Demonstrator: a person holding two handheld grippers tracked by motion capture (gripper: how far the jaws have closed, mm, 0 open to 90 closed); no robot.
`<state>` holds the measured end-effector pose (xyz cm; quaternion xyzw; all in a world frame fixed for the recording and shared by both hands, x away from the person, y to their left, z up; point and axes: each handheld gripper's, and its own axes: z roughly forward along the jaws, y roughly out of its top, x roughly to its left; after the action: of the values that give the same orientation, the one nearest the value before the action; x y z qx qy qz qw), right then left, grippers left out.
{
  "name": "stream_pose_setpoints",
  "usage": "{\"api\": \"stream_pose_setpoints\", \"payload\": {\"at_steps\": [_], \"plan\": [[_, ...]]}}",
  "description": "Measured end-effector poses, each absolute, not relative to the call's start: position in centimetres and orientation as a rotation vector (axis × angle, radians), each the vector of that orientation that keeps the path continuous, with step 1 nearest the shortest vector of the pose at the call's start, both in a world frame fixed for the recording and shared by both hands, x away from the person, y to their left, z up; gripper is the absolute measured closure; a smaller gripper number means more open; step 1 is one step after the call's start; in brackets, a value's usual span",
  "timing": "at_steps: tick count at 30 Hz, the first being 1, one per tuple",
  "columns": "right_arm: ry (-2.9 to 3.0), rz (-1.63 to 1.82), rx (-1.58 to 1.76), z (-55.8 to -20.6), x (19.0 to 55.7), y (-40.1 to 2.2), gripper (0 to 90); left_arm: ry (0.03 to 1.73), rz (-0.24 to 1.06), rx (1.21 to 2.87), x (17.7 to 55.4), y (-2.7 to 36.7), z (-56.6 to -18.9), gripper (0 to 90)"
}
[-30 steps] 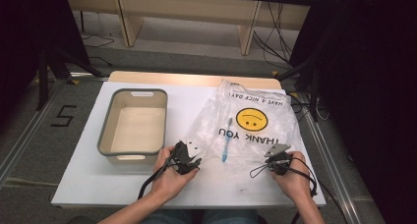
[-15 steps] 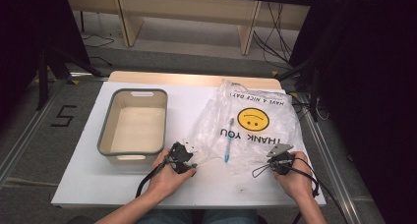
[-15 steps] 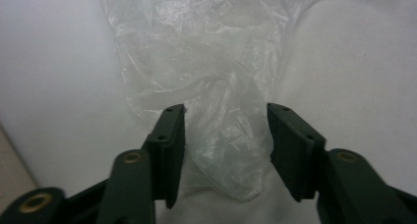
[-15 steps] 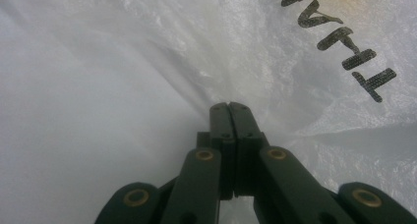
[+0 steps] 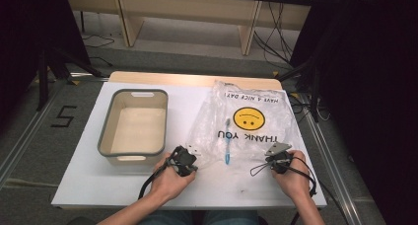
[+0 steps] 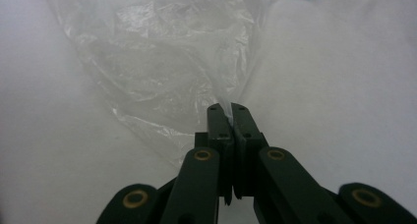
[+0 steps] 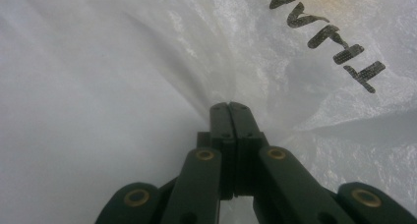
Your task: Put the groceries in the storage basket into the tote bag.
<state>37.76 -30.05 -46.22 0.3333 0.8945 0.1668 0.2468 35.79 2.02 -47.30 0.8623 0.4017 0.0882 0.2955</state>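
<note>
On the white table, a clear plastic bag printed with a yellow smiley face and "THANK YOU" is lying flat in the right half, its lettering reading upside down from the person's side. Both near corners of the bag are being pinched. At the near left corner, the left gripper is clamping a thin fold of the film; its jaws have just been closing, and in the left gripper view they are standing pressed together with a sliver of plastic caught between the tips. The crinkled film is fanning out from that pinch toward the far side. At the near right corner, the right gripper is likewise squeezing the bag, jaws pressed together on the gathered plastic, with part of the black lettering lying just beyond the tips in the right gripper view. In the high view the left gripper and right gripper are sitting well apart, each at its own corner, with the person's hands resting near the table's near edge. A blue toothbrush is lying between the two grippers, seemingly inside the bag, though the film makes that hard to confirm. A grey-rimmed tub is standing to the left of the bag, just beside the left gripper.
</note>
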Motion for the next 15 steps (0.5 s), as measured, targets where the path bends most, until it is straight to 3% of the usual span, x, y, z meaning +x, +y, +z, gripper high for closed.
{"api": "stream_pose_setpoints", "payload": {"at_steps": [6,9,11,15], "plan": [[2.430,0.476,0.897,-46.4,38.0,-29.7,89.9,1.041,0.267,2.282,35.4,2.2,-47.1,83.9],[2.421,0.495,0.920,-46.3,37.8,-29.9,86.2,1.033,0.288,2.288,35.2,2.8,-46.9,70.7],[2.409,0.527,0.949,-46.1,37.6,-30.1,80.0,1.030,0.306,2.289,35.0,3.1,-46.9,57.4],[2.376,0.654,1.014,-45.2,36.8,-30.5,65.0,1.008,0.335,2.279,34.6,3.5,-46.6,43.8]]}}
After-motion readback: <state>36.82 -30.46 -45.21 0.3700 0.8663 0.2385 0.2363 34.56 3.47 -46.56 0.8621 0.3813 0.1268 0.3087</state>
